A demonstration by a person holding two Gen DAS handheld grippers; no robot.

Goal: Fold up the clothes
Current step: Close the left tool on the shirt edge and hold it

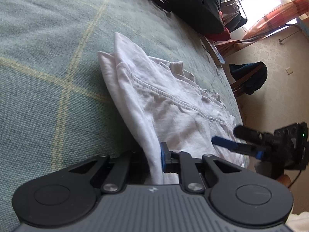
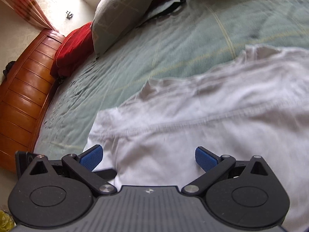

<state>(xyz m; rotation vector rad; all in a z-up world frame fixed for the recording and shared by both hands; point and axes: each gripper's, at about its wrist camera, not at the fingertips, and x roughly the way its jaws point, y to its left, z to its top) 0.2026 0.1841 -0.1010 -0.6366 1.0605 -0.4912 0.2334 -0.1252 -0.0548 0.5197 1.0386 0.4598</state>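
So the white shirt [image 1: 164,100] is lying on the green bedspread [image 1: 48,67], close to the bed's edge on the floor side, with loads of bare blanket on its other side. From the left wrist view it runs lengthwise away from the camera, one narrow end pointing off toward the dark pile of clothes [image 1: 197,5] at the far end of the bed. A stitched hem runs diagonally across it.

Left gripper [image 1: 156,162] is nearly closed and pinching a fold of the shirt's near edge, the fabric hanging down between the blue pads. Right gripper [image 2: 147,158] is spread wide above the shirt with nothing in it; its view is motion-blurred.

Around it: a grey pillow [image 2: 123,13] and red pillow [image 2: 73,50] against the wooden headboard [image 2: 25,89], well apart from the shirt. A chair with dark cloth [image 1: 249,77] stands on the floor beyond the bed edge.
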